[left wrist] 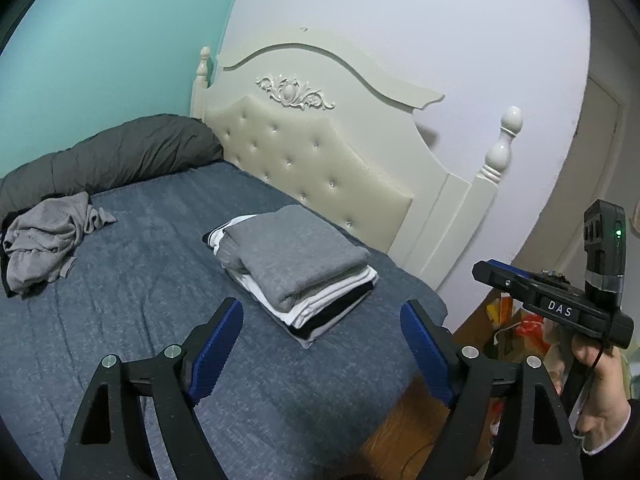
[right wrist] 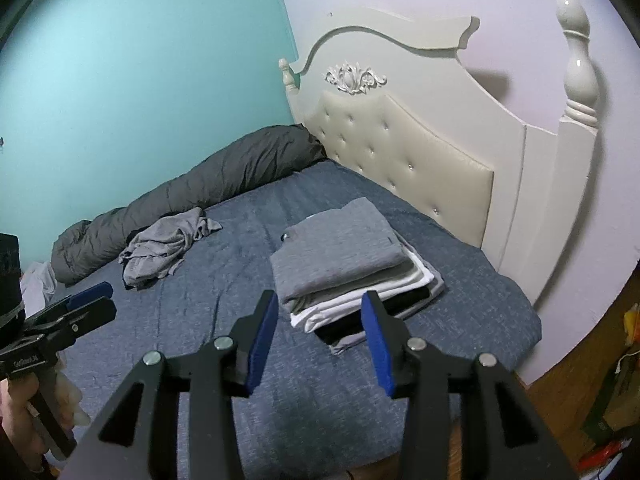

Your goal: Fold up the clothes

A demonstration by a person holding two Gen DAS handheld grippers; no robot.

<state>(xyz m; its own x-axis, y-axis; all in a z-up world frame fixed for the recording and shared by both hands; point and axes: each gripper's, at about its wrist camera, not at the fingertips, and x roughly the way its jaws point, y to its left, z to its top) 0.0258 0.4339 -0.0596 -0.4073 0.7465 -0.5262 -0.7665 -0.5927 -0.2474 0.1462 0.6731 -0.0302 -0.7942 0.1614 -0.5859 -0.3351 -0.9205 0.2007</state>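
A neat stack of folded clothes (left wrist: 296, 268) lies on the blue-grey bed (left wrist: 132, 304), with a grey garment on top and white and black layers under it. A crumpled grey garment (left wrist: 44, 240) lies unfolded at the far left, against the dark duvet. My left gripper (left wrist: 322, 344) hovers open above the bed, short of the stack, with nothing in it. My right gripper (right wrist: 322, 338) is also open and empty, just in front of the stack (right wrist: 344, 256). The crumpled garment (right wrist: 164, 248) lies to the stack's left. Each gripper shows in the other's view: the right gripper (left wrist: 486, 270) and the left gripper (right wrist: 94, 300).
A rolled dark grey duvet (left wrist: 120, 152) runs along the teal wall. A cream tufted headboard (left wrist: 320, 160) with posts stands behind the stack. The bed's corner drops to a wooden floor (left wrist: 400, 432) with bags and clutter (left wrist: 516, 320) at the right. A hand (left wrist: 596, 392) holds the right gripper.
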